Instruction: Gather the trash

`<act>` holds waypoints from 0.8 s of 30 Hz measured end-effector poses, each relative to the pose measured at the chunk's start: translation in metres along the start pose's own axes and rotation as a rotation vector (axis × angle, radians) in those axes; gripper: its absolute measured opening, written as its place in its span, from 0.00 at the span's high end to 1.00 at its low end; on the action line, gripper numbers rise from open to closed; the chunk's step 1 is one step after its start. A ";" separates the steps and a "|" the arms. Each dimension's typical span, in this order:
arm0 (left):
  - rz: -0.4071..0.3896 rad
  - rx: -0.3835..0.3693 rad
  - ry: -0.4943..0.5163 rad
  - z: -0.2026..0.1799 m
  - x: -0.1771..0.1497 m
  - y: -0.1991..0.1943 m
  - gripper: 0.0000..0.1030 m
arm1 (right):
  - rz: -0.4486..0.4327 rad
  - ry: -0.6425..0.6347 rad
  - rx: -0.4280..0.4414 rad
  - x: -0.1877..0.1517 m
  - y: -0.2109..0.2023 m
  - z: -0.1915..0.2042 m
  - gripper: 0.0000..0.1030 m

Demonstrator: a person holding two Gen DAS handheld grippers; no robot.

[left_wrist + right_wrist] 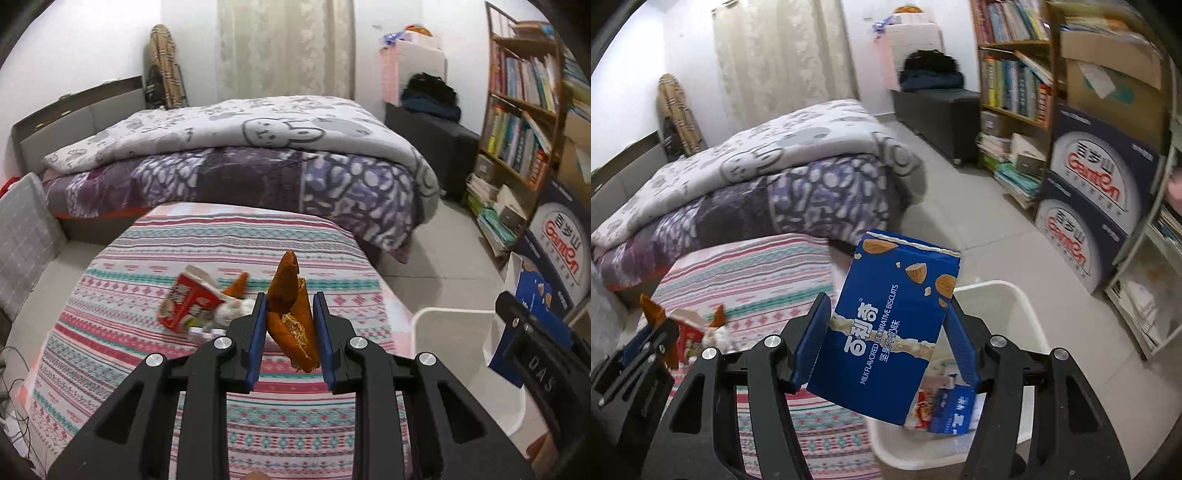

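Observation:
My left gripper (290,300) is shut on a crumpled orange snack wrapper (286,284), held just above the table with the striped cloth (236,236). On the cloth to its left lies a crushed red and white cup (186,301) beside another orange scrap (236,286). My right gripper (888,300) holds a blue biscuit box (886,332), tilted between its pads, over the near-left rim of a white bin (1012,295). Blue and red packets (945,406) lie inside the bin. The left gripper (646,332) shows at the left edge of the right wrist view.
The bin (443,314) stands on the tiled floor right of the table. A bed (240,147) with quilts lies beyond the table. A bookshelf (1015,85) and stacked blue cartons (1100,177) line the right wall. Cables (11,406) trail at the left.

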State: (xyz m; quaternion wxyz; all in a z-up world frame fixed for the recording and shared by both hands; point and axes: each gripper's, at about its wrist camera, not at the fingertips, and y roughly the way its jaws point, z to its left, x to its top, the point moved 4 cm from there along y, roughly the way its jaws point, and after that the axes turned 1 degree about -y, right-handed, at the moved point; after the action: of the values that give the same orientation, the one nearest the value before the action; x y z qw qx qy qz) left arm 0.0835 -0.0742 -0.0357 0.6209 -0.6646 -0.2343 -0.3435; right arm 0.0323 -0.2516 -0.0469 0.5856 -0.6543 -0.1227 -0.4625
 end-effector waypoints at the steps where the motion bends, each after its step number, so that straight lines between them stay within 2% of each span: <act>1: 0.004 -0.008 0.006 -0.004 -0.001 0.001 0.75 | -0.001 0.013 -0.009 0.001 0.000 -0.006 0.38; 4: 0.018 -0.039 0.028 -0.023 -0.004 0.004 0.75 | -0.017 0.060 -0.059 0.006 -0.002 -0.027 0.19; 8: 0.028 -0.066 0.072 -0.048 -0.009 0.006 0.75 | -0.037 0.118 -0.100 0.011 -0.005 -0.052 0.12; 17: 0.059 -0.134 0.159 -0.095 -0.024 0.009 0.75 | -0.007 0.238 -0.142 0.012 -0.001 -0.102 0.08; 24: 0.131 -0.253 0.197 -0.129 -0.037 0.013 0.74 | 0.022 0.316 -0.154 0.009 0.001 -0.131 0.07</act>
State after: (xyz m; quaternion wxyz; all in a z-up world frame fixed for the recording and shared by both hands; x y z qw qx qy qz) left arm 0.0475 -0.1984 -0.0724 0.5734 -0.7144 -0.0835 -0.3923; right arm -0.0219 -0.3705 -0.0557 0.5506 -0.6177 0.0138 -0.5613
